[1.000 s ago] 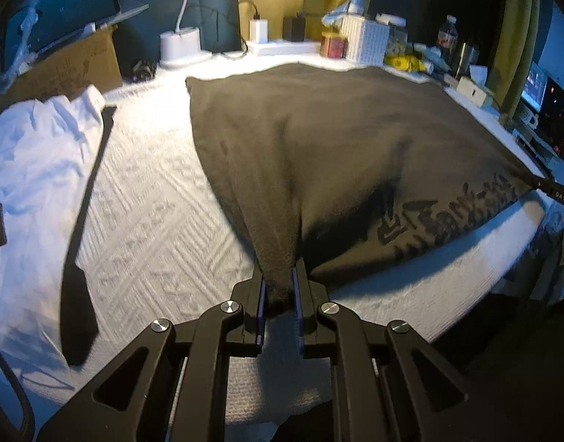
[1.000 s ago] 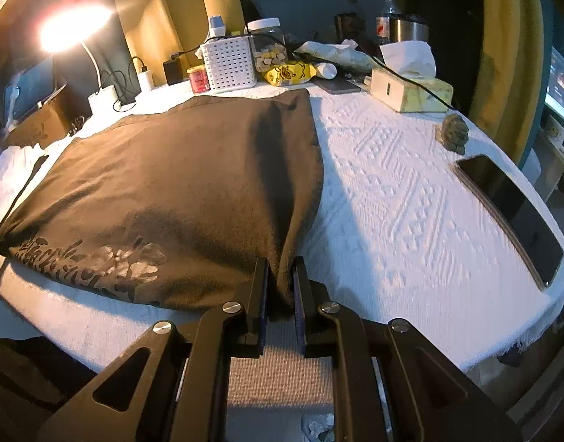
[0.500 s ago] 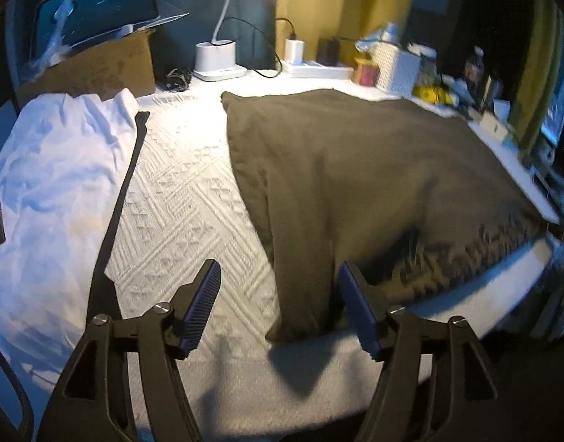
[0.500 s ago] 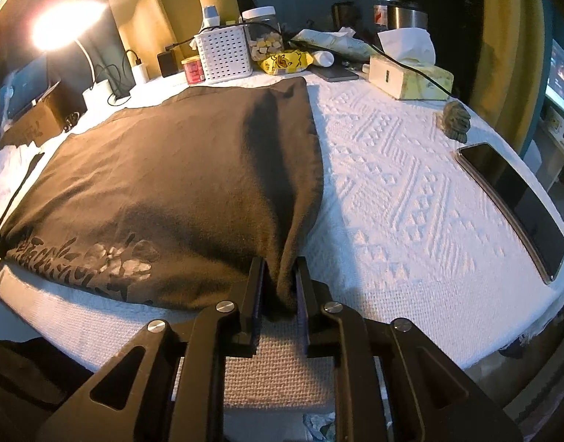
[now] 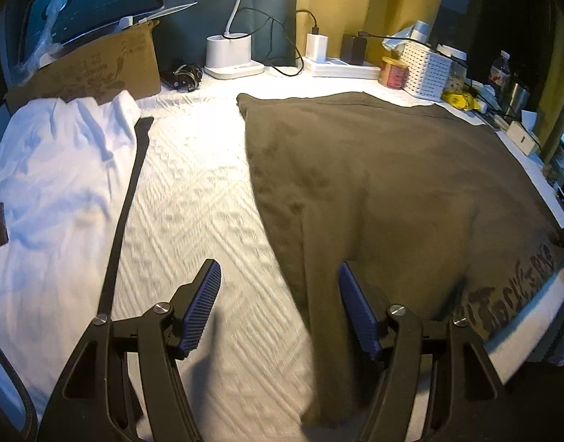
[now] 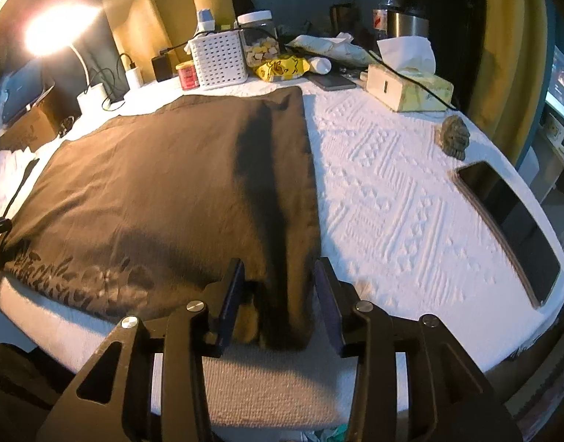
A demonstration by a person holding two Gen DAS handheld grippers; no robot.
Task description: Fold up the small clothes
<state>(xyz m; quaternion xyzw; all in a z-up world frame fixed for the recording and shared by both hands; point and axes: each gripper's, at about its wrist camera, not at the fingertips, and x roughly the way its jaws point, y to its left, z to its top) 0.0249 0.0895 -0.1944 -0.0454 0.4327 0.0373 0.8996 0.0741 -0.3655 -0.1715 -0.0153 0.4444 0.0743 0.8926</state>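
A dark brown cloth garment with a faded print along one edge (image 5: 392, 191) lies spread flat on the white textured table cover (image 5: 193, 213). It covers the middle of the table, and its printed edge reaches the near table edge.

The left gripper (image 5: 278, 302) stands with its jaws wide apart above the near left corner of the garment. The blue ribbed pads (image 5: 204, 305) touch nothing. The cloth edge passes under the gap, closer to the right finger, and nothing is held.

The right gripper (image 6: 278, 294) is over the near right corner of the same garment (image 6: 164, 191). Its jaws are opening. A raised fold of the brown cloth stands between them, but the pads do not press on it.

To the left of the garment a crumpled white cloth (image 5: 57, 184) lies on the table, with a narrow black strap (image 5: 129, 199) beside it. Behind it stands a brown cardboard box (image 5: 94, 70). At the far edge are a white lamp base (image 5: 230, 55), a white perforated plastic basket (image 6: 219, 59) and a small red tin (image 6: 188, 75). On the right side lie a yellow tissue box (image 6: 407, 88) and a black phone (image 6: 510, 224), well apart from the garment.
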